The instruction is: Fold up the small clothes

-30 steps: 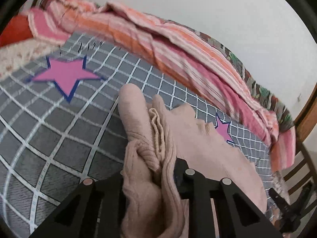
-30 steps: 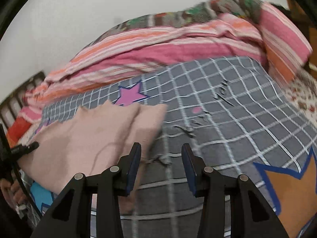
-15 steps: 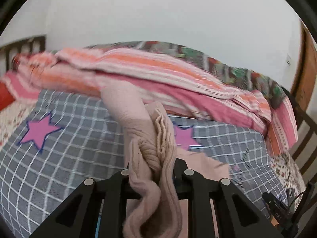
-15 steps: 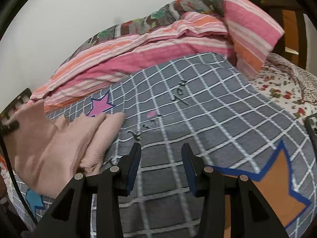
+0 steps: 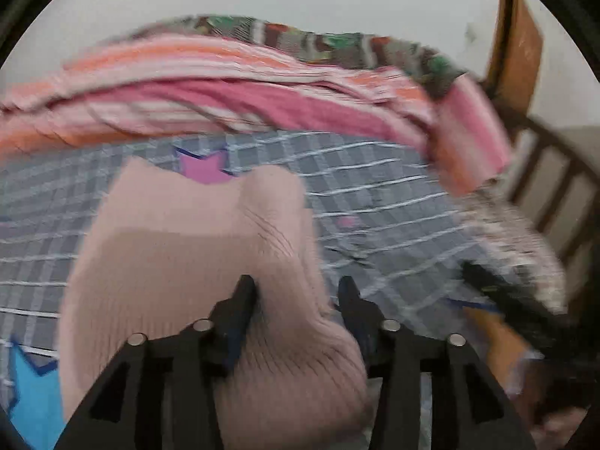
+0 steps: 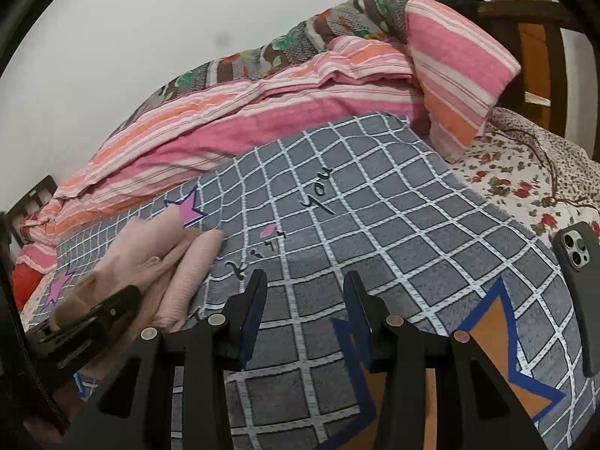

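Note:
A pale pink knitted garment (image 5: 180,247) lies folded over on the grey checked blanket (image 5: 375,202); it also shows at the left of the right wrist view (image 6: 168,258). My left gripper (image 5: 296,288) is open, its jaws spread, with a fold of the garment lying loose between the fingers (image 5: 240,300). The left wrist view is blurred by motion. My right gripper (image 6: 302,281) is open and empty, above bare blanket (image 6: 375,225) to the right of the garment. The left gripper's body (image 6: 86,318) shows at the left edge of the right wrist view.
A pink and orange striped quilt (image 6: 262,112) is heaped along the wall. A floral sheet (image 6: 525,172) and wooden bed frame (image 6: 525,7) are at the right. A phone in a dark case (image 6: 579,281) stands at the right edge.
My left gripper has opened and let go of the bunched garment, which now lies lower and flatter on the blanket. The left view swung right. The right gripper stayed open, shifting slightly.

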`<action>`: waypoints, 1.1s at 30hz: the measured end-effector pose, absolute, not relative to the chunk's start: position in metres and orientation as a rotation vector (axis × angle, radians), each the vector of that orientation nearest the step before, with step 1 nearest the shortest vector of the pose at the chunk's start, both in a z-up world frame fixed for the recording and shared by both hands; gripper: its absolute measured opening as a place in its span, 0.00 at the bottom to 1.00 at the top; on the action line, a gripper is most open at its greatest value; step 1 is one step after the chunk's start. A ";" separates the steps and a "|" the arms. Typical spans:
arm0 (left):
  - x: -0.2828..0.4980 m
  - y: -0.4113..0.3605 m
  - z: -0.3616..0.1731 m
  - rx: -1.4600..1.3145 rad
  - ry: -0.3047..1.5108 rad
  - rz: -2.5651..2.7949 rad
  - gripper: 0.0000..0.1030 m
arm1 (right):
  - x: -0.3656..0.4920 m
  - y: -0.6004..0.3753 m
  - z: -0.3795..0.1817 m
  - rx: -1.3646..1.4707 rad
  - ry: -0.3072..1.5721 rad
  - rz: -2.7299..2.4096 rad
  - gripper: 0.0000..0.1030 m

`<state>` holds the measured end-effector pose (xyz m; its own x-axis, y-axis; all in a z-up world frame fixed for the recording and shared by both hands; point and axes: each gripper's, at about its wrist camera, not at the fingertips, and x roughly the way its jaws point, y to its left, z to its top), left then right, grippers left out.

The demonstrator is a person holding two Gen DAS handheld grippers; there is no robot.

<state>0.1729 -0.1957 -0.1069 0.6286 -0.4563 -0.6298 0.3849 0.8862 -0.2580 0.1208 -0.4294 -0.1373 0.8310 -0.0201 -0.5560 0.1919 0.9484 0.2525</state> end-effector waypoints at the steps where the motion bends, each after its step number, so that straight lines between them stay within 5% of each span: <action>1: 0.172 -0.188 -0.103 -0.127 0.758 -0.509 0.43 | 0.122 -0.427 -0.137 0.307 0.583 -0.106 0.42; 4: 0.163 -0.161 -0.091 -0.171 0.733 -0.556 0.43 | 0.127 -0.417 -0.134 0.331 0.597 -0.041 0.42; 7: 0.154 -0.126 -0.079 -0.211 0.675 -0.577 0.60 | 0.132 -0.403 -0.129 0.366 0.599 0.032 0.49; 22: 0.193 -0.034 -0.127 -0.184 0.684 -0.348 0.59 | 0.180 -0.312 -0.121 0.395 0.671 0.208 0.56; 24: 0.193 -0.032 -0.129 -0.200 0.684 -0.370 0.60 | 0.187 -0.301 -0.129 0.344 0.697 0.174 0.47; 25: 0.192 -0.032 -0.128 -0.203 0.669 -0.378 0.60 | 0.191 -0.296 -0.134 0.320 0.712 0.161 0.31; 28: 0.194 -0.032 -0.130 -0.218 0.660 -0.390 0.60 | 0.189 -0.289 -0.142 0.226 0.677 0.144 0.16; 33: 0.193 -0.028 -0.127 -0.240 0.651 -0.421 0.60 | 0.158 -0.305 -0.129 0.237 0.530 0.168 0.15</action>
<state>0.1930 -0.0284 -0.1271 0.7156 -0.4501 -0.5341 0.3024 0.8889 -0.3440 0.1576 -0.3046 -0.1291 0.8499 0.2187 -0.4794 -0.0965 0.9590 0.2664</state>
